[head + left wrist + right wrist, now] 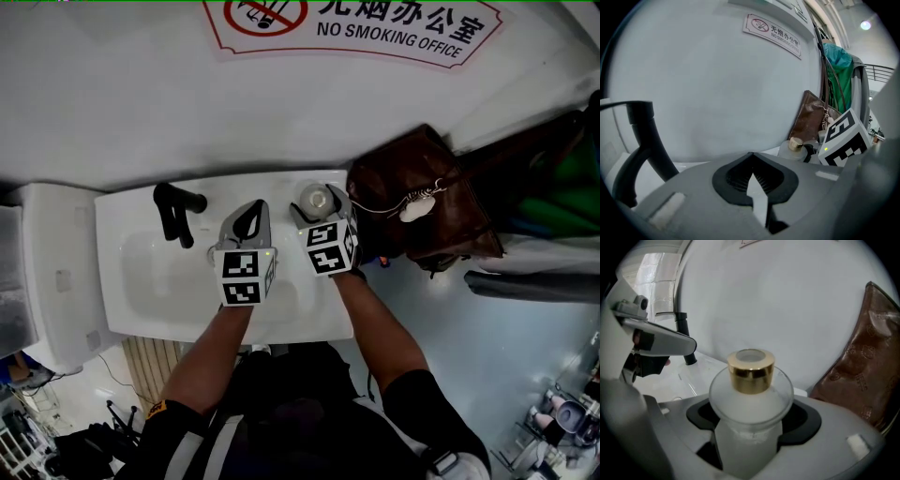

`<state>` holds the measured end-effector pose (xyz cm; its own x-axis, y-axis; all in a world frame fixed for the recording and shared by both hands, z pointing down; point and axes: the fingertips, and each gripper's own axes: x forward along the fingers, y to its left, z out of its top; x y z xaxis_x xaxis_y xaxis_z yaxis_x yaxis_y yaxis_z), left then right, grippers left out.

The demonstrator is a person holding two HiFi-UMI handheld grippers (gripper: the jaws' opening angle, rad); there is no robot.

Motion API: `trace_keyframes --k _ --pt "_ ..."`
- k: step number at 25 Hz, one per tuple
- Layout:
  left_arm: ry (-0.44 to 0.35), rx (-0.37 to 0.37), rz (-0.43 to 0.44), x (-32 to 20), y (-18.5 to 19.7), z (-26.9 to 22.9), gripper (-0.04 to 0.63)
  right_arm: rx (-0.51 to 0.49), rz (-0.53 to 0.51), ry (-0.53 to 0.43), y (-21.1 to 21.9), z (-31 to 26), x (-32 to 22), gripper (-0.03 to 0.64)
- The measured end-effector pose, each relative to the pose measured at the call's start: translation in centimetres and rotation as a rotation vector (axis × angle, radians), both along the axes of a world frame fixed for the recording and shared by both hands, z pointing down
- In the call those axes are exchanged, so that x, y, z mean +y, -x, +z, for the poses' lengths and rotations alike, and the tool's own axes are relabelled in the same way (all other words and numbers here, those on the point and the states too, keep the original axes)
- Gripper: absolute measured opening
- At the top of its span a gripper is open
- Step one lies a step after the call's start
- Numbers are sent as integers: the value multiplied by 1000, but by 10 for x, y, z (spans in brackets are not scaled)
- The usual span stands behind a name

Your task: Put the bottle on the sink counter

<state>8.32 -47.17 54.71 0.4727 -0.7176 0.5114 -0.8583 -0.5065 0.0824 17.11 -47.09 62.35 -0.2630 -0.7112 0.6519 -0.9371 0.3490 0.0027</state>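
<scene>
A frosted bottle (751, 394) with a gold cap stands upright between the jaws of my right gripper (750, 427), which is shut on its body. In the head view the bottle (315, 196) is over the back right corner of the white sink counter (122, 281); whether it rests on the counter is hidden. My left gripper (255, 208) hovers over the basin just left of it, shut and empty. The left gripper view shows its jaws (757, 180) closed, with the bottle (794, 146) to the right.
A black faucet (176, 214) stands at the sink's back left. A brown leather bag (422, 202) hangs close to the right of the bottle. The white wall carries a no-smoking sign (356, 23). A white fixture (52, 272) adjoins the sink's left.
</scene>
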Motion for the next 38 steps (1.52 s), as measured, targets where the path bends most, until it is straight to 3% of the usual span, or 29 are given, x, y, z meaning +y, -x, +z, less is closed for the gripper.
trace_keyframes --k 13,19,29,35,38 --pt "-37 20 28 24 6 -20 3 -15 90 -38 -7 -26 38 356" --pt "-56 38 51 46 14 -33 3 -31 149 -97 -2 -59 66 318" --pt "-92 79 94 97 39 -60 3 -54 225 -187 28 -111 129 146" --pt "-122 97 148 139 55 -78 3 -63 312 -255 40 -142 175 2" --pt "-132 103 172 161 64 -86 3 -79 328 -273 52 -153 200 0"
